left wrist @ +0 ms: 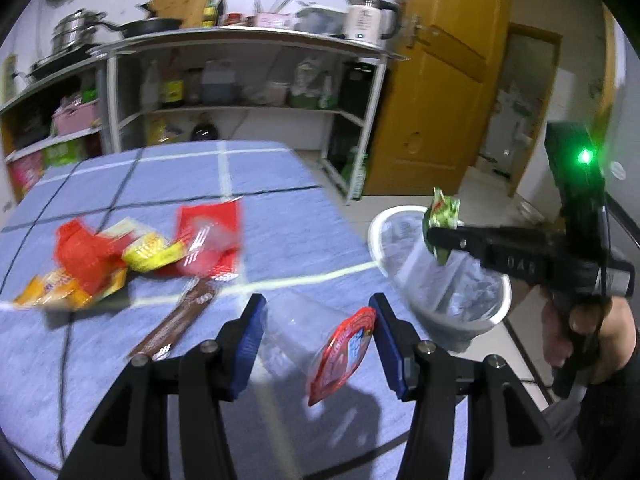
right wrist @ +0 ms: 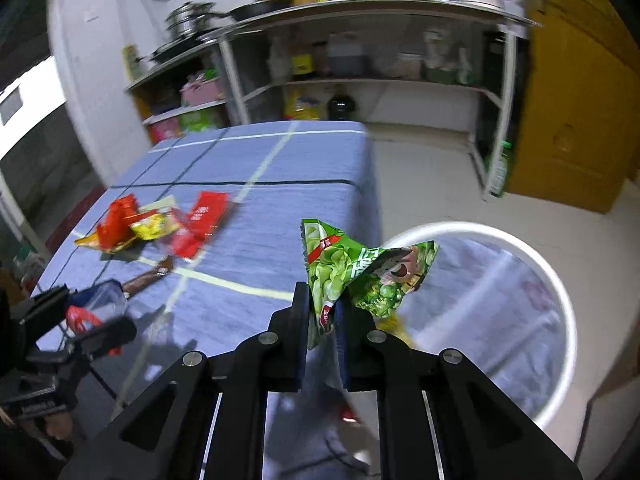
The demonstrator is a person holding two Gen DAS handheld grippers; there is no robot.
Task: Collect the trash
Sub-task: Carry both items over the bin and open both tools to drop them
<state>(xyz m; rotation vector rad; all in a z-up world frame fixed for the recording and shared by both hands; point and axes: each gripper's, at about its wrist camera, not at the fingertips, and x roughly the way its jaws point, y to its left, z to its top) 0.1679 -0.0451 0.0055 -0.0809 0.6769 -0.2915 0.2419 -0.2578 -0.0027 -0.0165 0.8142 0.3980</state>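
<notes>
My left gripper [left wrist: 318, 330] is closed around a clear plastic cup [left wrist: 298, 330] with a red foil lid [left wrist: 344, 354], held over the blue table [left wrist: 280, 184]. It also shows in the right wrist view [right wrist: 94, 312]. My right gripper [right wrist: 322, 320] is shut on a green snack wrapper [right wrist: 356, 276] at the rim of the white bin [right wrist: 560, 320]. In the left wrist view the right gripper [left wrist: 438, 238] holds the wrapper [left wrist: 442, 216] above the bin [left wrist: 440, 280]. Red and yellow wrappers [left wrist: 120, 252] and a brown wrapper [left wrist: 176, 324] lie on the table.
The bin, lined with a clear bag, stands on the floor right of the table's edge. White shelving [left wrist: 248, 92] with bottles, pans and a kettle [left wrist: 368, 16] stands behind the table. A yellow door [left wrist: 436, 92] is at the right.
</notes>
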